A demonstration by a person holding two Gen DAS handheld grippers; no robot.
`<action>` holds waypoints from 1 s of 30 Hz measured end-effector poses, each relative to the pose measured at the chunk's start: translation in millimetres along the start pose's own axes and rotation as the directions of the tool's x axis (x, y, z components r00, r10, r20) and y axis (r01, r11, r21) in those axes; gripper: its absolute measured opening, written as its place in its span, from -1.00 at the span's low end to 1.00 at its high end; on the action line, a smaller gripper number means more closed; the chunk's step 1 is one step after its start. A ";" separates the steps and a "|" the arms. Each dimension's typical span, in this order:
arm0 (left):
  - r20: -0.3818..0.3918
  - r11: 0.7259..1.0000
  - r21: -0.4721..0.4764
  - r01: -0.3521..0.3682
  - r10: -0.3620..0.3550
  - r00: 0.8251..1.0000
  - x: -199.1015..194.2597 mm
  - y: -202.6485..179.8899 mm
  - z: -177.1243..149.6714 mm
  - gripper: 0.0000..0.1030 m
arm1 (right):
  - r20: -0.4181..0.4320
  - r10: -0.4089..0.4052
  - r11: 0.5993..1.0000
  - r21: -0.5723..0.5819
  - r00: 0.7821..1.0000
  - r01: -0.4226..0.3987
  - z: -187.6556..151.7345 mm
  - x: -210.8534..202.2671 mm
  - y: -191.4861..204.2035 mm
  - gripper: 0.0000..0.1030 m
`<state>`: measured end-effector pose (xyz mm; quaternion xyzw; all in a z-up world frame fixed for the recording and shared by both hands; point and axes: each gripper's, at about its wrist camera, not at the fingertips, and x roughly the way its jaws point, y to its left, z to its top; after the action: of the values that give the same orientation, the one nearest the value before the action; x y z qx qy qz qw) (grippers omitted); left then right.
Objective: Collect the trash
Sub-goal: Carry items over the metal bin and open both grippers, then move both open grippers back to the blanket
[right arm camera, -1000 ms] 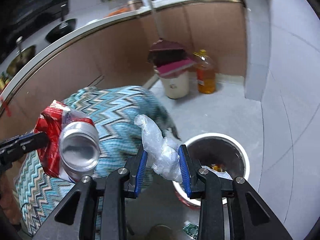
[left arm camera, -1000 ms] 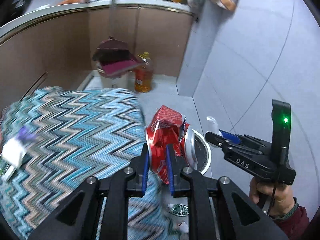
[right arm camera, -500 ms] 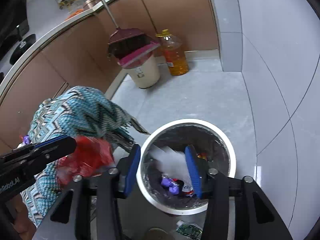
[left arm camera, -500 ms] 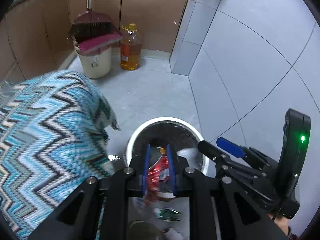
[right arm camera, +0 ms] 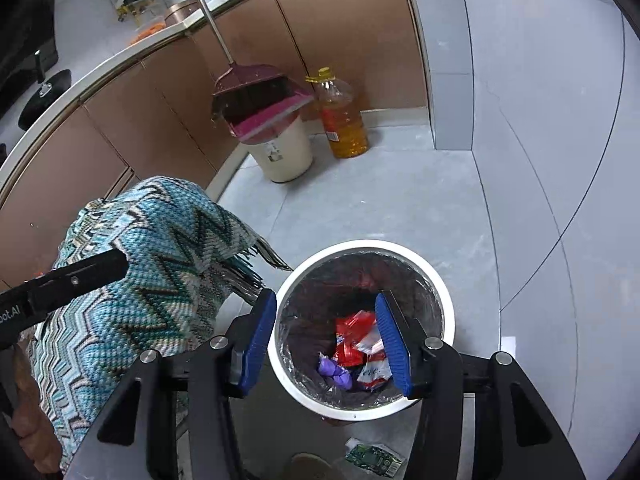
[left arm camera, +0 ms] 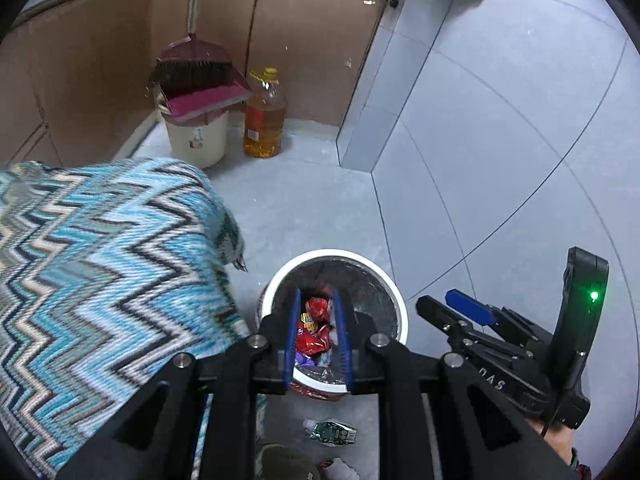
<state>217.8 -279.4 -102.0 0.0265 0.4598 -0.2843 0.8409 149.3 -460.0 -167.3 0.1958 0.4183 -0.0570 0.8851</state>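
Note:
A white-rimmed bin (right arm camera: 360,245) with a dark liner stands on the floor under both grippers. Red wrappers (right arm camera: 352,340), a purple glove (right arm camera: 334,372) and clear plastic (right arm camera: 372,372) lie inside it. My right gripper (right arm camera: 326,294) hangs open over the bin with nothing between its blue pads. My left gripper (left arm camera: 317,294) has its jaws only narrowly apart above the bin (left arm camera: 332,254). Nothing is between them, and the red trash (left arm camera: 316,308) shows through the gap. In the right wrist view the left gripper (right arm camera: 92,270) reaches in from the left, bare. The right gripper (left arm camera: 448,304) shows in the left view.
A blue zigzag cloth (left arm camera: 100,280) drapes over a surface left of the bin. A cream bucket (left arm camera: 196,136) with a broom and dustpan and an oil bottle (left arm camera: 264,124) stand by the cabinets. A green wrapper (left arm camera: 332,432) lies on the floor near the bin. Tiled wall on the right.
Both grippers swung from beside the cloth to above the bin and sank. The red wrapper and can left the left gripper. The right gripper opened and its clear plastic dropped in.

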 end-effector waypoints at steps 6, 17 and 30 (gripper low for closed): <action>0.084 0.999 0.003 -0.045 0.045 0.995 -58.5 13.8 -9.3 -0.65 | 0.055 -0.001 0.999 -0.046 0.998 0.004 -1.0 -41.4 20.3 0.09; 0.227 0.987 -0.052 -0.155 0.163 0.960 -165.2 51.3 -49.5 -0.03 | 0.138 0.033 0.992 -0.129 0.990 -0.015 -5.7 -111.4 75.8 0.17; 0.305 0.956 -0.168 -0.241 0.283 0.909 -260.0 111.8 -119.0 -0.03 | 0.190 0.168 0.947 -0.302 0.967 -0.105 -34.1 -185.9 171.3 0.24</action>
<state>75.7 -31.5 10.2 -0.0126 0.3238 -0.1395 0.9357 50.5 -301.3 6.1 0.0857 0.3102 0.0461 0.9457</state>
